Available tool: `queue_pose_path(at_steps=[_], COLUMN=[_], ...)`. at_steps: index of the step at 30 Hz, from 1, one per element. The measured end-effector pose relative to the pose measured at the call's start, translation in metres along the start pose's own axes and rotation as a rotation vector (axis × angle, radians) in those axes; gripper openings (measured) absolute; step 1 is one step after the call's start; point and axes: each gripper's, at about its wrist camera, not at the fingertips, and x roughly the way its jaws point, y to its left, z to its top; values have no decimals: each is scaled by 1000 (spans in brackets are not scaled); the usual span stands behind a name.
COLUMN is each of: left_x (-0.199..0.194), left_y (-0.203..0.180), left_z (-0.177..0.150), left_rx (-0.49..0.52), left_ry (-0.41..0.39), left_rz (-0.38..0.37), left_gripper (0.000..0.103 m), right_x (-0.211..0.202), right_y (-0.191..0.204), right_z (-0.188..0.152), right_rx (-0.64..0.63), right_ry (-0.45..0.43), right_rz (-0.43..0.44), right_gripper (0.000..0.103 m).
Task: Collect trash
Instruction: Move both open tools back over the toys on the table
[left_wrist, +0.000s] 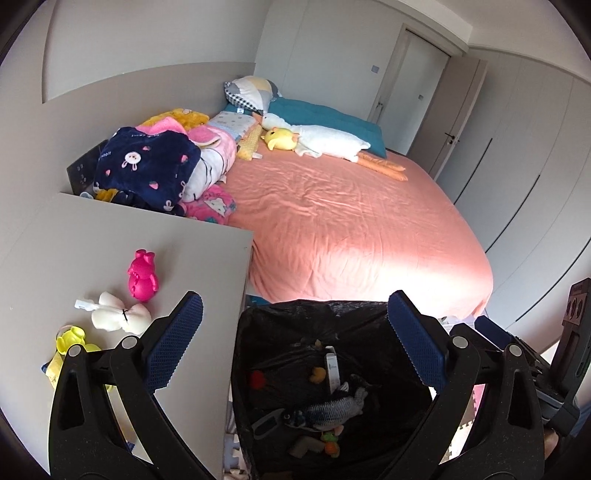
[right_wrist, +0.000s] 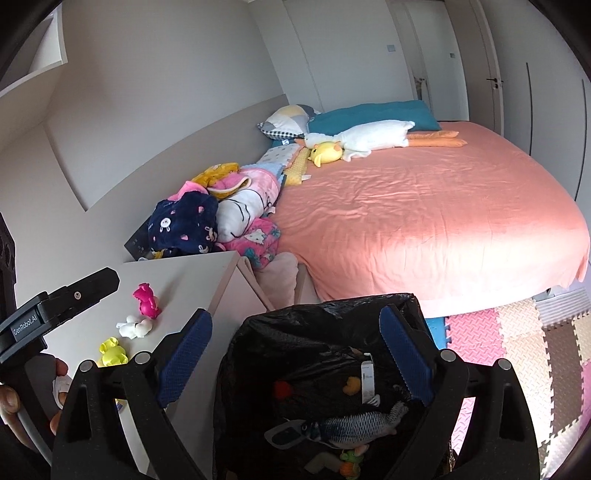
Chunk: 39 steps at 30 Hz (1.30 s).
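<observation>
Two tools: the left tool (left_wrist: 295, 339) and the right tool (right_wrist: 295, 350) both hover with blue pads spread wide, pinching nothing, over the trash bin (left_wrist: 280, 321).
Writing: "GenRobot.AI" reads on the left tool's black body in the right wrist view; the small print on the white box (right_wrist: 366, 376) in the bin is too small to read.
Trash bin: lined with a black bag, just beside the desk (left_wrist: 207, 258); inside lie a grey plush fish (right_wrist: 354, 424), the white box on end, a red bit, a yellow bit and some orange-green pieces, hard to make out in the dark.
Desk: a pink toy (left_wrist: 142, 277), a white bow-shaped toy (left_wrist: 120, 314) and a yellow toy (left_wrist: 72, 339), the last partly hidden behind the tool's arm.
Bed: salmon sheet (left_wrist: 351, 221), heaped printed blankets (left_wrist: 147, 162), a long white plush goose (left_wrist: 325, 140).
Floor: foam tiles (right_wrist: 517, 332), cut off at the edge.
</observation>
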Motion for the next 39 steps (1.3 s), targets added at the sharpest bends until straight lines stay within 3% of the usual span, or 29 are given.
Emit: queue_pose_path(at_steps=[15,39], left_x=[-17,-58], left_y=[29,122], left_z=[-11,-60], left_rx=[-45,-238], left_ry=[4,40], left_rz=[74,254], left_gripper=[97,97], right_x=[16,53], right_y=[30,110], right_z=[-4,-26], right_rx=[-42,-161], right_ry=[36,139], right_rz=[59,198], right_gripper=[92,92])
